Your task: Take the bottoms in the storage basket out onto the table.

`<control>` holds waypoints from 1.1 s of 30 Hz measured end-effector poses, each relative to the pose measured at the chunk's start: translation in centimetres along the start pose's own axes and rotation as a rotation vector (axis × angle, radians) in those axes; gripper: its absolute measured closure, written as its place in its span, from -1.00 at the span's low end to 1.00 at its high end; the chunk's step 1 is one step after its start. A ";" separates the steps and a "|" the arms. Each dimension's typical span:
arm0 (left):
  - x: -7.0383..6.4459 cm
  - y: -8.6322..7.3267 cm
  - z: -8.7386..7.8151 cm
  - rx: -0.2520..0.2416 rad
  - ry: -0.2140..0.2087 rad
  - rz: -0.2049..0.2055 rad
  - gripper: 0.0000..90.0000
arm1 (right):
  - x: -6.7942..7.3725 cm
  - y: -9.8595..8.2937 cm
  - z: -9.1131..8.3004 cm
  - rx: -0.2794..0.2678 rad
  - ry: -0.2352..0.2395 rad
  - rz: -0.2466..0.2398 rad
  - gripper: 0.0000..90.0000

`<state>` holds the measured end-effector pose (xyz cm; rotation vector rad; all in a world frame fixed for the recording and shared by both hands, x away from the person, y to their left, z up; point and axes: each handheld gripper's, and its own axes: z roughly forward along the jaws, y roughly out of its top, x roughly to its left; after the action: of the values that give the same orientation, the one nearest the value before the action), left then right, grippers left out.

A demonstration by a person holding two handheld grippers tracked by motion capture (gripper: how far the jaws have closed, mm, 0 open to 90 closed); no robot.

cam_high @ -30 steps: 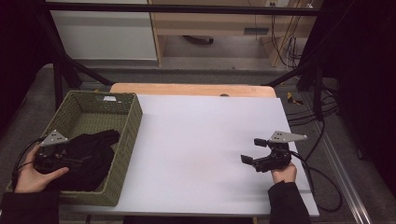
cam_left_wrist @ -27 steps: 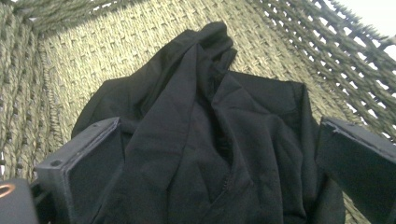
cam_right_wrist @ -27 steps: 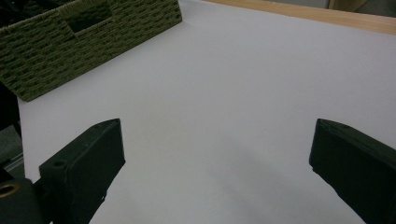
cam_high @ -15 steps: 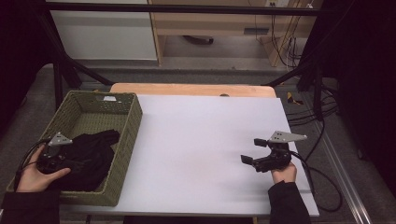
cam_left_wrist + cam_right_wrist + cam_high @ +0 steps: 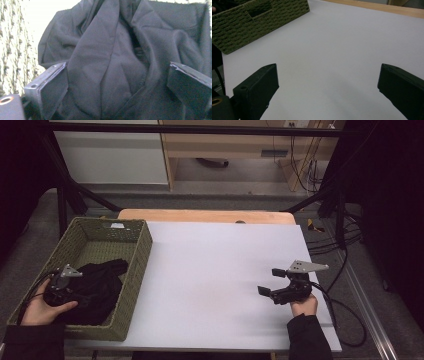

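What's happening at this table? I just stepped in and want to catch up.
A person works with a handheld gripper in each hand. The left gripper is inside the green woven basket at the table's left, its jaws open on either side of a crumpled black cloth garment, not closed on it. The right gripper hovers open over the bare white tabletop on the right, holding nothing.

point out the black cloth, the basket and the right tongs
black cloth (image 5: 110, 57), left gripper view, on its middle fold
basket (image 5: 145, 245), high view, on its right wall
right tongs (image 5: 272, 282), high view, midway between the tips
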<state>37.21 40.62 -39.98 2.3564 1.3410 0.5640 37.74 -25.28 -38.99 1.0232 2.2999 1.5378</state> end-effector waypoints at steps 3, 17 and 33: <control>0.0 0.0 0.2 0.024 0.006 -0.009 -0.87 | 0.0 0.0 0.0 -0.001 0.000 0.002 -0.91; 0.1 0.0 1.3 0.122 -0.007 -0.022 -0.76 | 0.0 0.0 0.0 0.001 0.002 0.004 -0.91; 0.3 -0.3 1.7 0.131 -0.088 -0.082 -0.43 | 0.0 0.0 0.0 0.000 -0.002 0.006 -0.91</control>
<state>38.05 40.83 -41.54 2.3851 1.4677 0.3534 37.76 -25.31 -38.97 1.0319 2.2972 1.5382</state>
